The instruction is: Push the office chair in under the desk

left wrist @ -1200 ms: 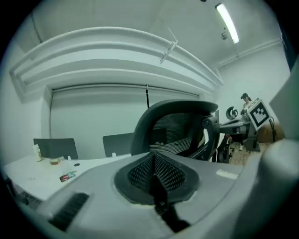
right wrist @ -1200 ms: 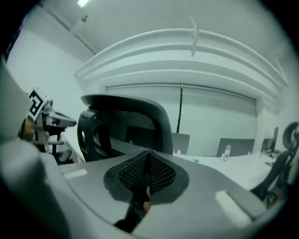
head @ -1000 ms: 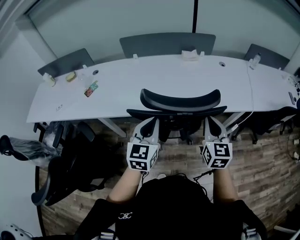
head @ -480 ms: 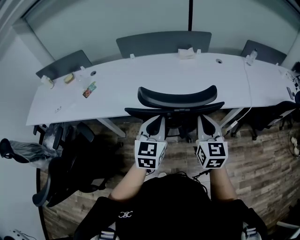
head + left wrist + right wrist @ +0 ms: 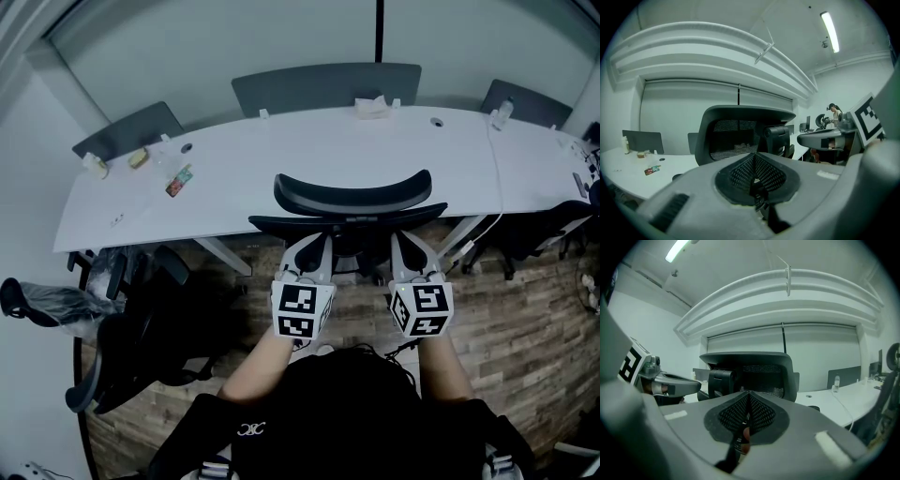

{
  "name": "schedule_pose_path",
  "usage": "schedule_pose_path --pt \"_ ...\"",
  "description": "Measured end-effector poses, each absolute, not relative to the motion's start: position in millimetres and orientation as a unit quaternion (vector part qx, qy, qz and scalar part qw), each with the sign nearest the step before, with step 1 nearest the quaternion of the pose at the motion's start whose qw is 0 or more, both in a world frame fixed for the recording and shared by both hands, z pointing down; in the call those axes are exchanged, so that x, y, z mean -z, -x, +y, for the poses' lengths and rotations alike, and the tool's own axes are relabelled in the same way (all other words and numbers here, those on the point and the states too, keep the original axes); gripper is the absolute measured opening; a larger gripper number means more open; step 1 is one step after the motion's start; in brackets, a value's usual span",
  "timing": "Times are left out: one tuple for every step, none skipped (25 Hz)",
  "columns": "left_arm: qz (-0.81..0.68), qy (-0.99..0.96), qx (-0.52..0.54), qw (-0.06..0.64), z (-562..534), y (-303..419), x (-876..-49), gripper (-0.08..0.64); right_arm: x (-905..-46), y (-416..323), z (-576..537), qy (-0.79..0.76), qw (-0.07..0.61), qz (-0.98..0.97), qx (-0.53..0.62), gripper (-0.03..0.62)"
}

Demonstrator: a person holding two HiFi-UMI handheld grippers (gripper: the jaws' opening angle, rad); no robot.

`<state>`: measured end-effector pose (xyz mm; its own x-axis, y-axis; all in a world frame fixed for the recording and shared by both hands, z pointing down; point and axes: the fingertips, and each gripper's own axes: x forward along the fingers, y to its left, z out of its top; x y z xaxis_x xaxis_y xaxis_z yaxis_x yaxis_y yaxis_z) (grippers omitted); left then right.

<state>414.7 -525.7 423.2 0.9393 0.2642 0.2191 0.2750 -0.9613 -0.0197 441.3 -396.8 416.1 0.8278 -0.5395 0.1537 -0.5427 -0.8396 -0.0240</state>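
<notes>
The black office chair (image 5: pixel 349 221) stands tucked against the long white desk (image 5: pixel 281 178), its curved headrest (image 5: pixel 352 195) over the desk edge. My left gripper (image 5: pixel 316 240) and right gripper (image 5: pixel 401 239) are both shut and hold nothing. They point at the backrest from just behind it, one to each side. The left gripper view has the mesh backrest (image 5: pixel 736 136) a short way ahead of the shut left gripper (image 5: pixel 754 155). In the right gripper view the chair (image 5: pixel 757 373) rises beyond the shut right gripper (image 5: pixel 749 394). I cannot tell whether either gripper touches the chair.
A second black chair (image 5: pixel 131 337) stands at my left and another (image 5: pixel 553 234) at the right end of the desk. Grey partition panels (image 5: pixel 323 89) line the desk's far side. Small items (image 5: pixel 180 178), a tissue box (image 5: pixel 373 106) and a cable (image 5: pixel 492 159) lie on the desk. The floor is wood planks.
Both grippers have come closer together behind the backrest and drawn back slightly toward me. The chair keeps its place at the desk.
</notes>
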Motion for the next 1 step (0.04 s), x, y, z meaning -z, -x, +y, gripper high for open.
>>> schedule_pose_path --pt "-0.138 0.984 0.109 0.025 -525.0 -414.2 -423.7 0.009 -416.5 -440.9 -396.9 -0.956 0.011 -0.284 -0.078 0.006"
